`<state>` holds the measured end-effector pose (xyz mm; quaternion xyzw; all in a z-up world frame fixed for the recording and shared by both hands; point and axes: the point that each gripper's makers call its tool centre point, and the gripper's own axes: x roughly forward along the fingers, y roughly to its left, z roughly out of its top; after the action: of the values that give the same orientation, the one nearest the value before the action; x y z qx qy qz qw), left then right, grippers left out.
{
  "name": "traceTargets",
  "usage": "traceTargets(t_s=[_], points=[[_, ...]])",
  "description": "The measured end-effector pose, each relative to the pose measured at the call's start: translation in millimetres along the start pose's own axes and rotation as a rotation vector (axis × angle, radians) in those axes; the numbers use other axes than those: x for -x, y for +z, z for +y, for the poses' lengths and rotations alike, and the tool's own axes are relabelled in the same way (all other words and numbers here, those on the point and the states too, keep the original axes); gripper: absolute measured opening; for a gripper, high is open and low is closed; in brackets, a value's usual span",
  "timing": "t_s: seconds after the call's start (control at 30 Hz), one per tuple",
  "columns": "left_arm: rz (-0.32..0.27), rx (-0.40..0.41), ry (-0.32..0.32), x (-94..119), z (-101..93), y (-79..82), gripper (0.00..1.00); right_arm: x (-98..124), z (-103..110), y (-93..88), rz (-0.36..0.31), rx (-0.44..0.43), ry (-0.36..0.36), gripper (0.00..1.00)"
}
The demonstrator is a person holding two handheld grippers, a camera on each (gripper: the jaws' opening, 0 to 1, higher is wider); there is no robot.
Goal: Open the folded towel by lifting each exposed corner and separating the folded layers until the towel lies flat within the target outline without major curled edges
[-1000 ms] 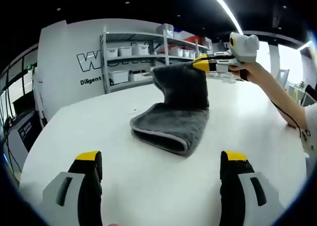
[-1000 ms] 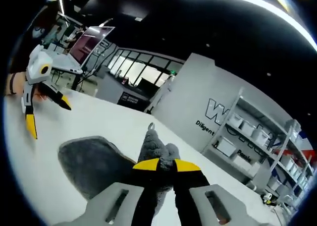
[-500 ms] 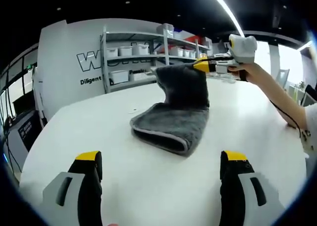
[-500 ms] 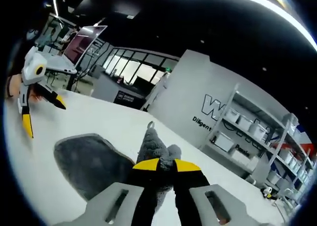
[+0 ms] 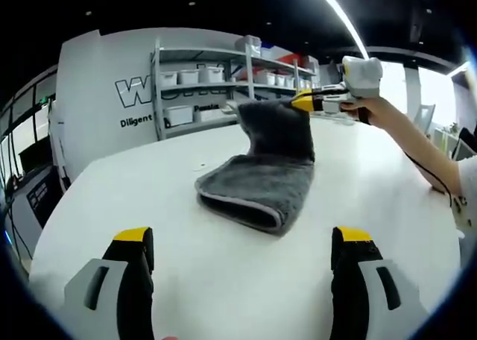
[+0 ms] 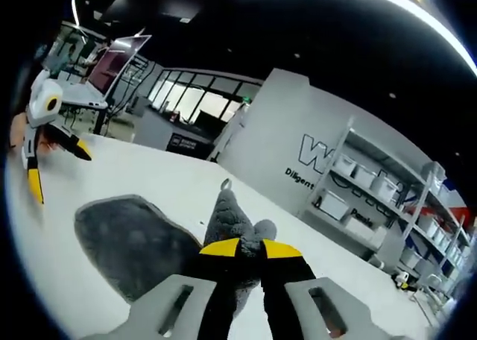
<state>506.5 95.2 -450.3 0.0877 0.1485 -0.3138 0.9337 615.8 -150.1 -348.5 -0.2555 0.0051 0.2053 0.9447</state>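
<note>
You pinch a corner of the grey towel (image 5: 261, 172) in your right gripper (image 6: 240, 248), peeling the top layer off the white table (image 5: 179, 258), while your left gripper (image 5: 242, 239) waits, jaws spread, short of the fold.

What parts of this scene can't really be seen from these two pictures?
- Left gripper view: the wall lettering is cut off by the shelf.
- Right gripper view: the pinched towel corner is hidden by the right gripper.
- Left gripper view: the towel's underside is hidden against the table; no target outline shows.
- Right gripper view: the left gripper is too small for detail.
</note>
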Motion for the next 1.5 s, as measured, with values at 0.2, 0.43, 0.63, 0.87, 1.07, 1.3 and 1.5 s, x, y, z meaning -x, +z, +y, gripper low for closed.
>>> traceTargets(t_s=[0.2, 0.43, 0.63, 0.87, 1.07, 1.3, 1.5], points=[[0.004, 0.001, 0.0, -0.1, 0.2, -0.7, 0.98, -1.2, -4.4, -8.9, 0.019, -0.015, -0.011, 0.06], [0.006, 0.001, -0.002, -0.3, -0.5, -1.6, 0.98, -1.4, -9.5, -16.2, 0.035, -0.037, -0.023, 0.06], [0.009, -0.001, -0.003, -0.7, -0.4, -2.0, 0.98, -2.0, -16.0, -23.5, 0.052, -0.052, -0.034, 0.06], [0.009, 0.0, -0.003, -0.4, -0.5, -2.0, 0.98, -1.9, -21.7, -31.8, 0.07, -0.069, -0.046, 0.06], [0.014, -0.001, -0.004, -0.9, -0.8, -3.1, 0.98, -1.8, -26.8, -39.5, 0.084, -0.083, -0.057, 0.06], [0.017, -0.004, -0.005, -1.2, -1.3, -3.5, 0.98, -0.4, -32.3, -51.5, 0.109, -0.102, -0.073, 0.06], [0.018, -0.007, -0.008, -1.2, -2.6, -3.3, 0.98, 1.6, -38.5, -59.8, 0.125, -0.124, -0.084, 0.06]])
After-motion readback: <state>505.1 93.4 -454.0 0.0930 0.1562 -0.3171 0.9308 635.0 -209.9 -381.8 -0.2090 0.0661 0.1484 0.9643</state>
